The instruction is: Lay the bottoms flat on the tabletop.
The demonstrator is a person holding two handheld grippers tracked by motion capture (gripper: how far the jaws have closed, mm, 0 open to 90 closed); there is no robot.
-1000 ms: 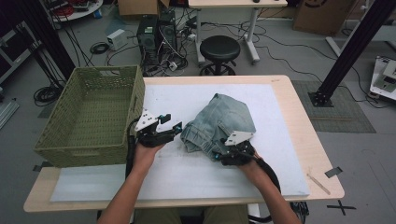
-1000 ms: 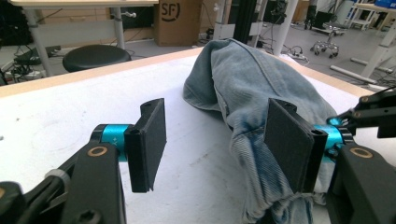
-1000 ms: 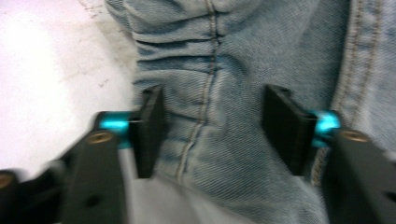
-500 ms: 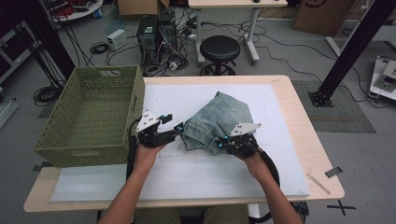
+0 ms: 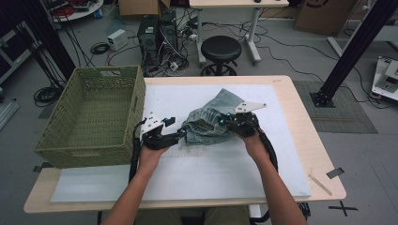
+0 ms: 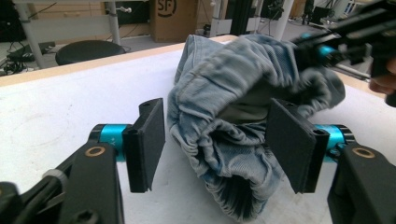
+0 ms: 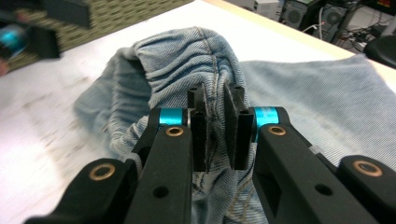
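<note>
Between right gripper [image 7: 214, 123] jaws, jeans [image 7: 187, 60]

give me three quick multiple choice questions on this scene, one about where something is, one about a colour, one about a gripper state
1. Where does the woven basket stand?
A. at the left end of the table
B. on the floor
C. on the stool

2. What colour is the crumpled denim garment?
A. red
B. faded light blue
C. black

3. What is the right gripper doing?
A. standing wide open over bare table
B. shut on a fold of the garment
C. holding the basket rim

Answers: 1 A, the high view shows it on the tabletop by the left gripper. 2 B, all views show pale blue denim. 3 B, the right gripper view shows its fingers pinching a seam.
</note>
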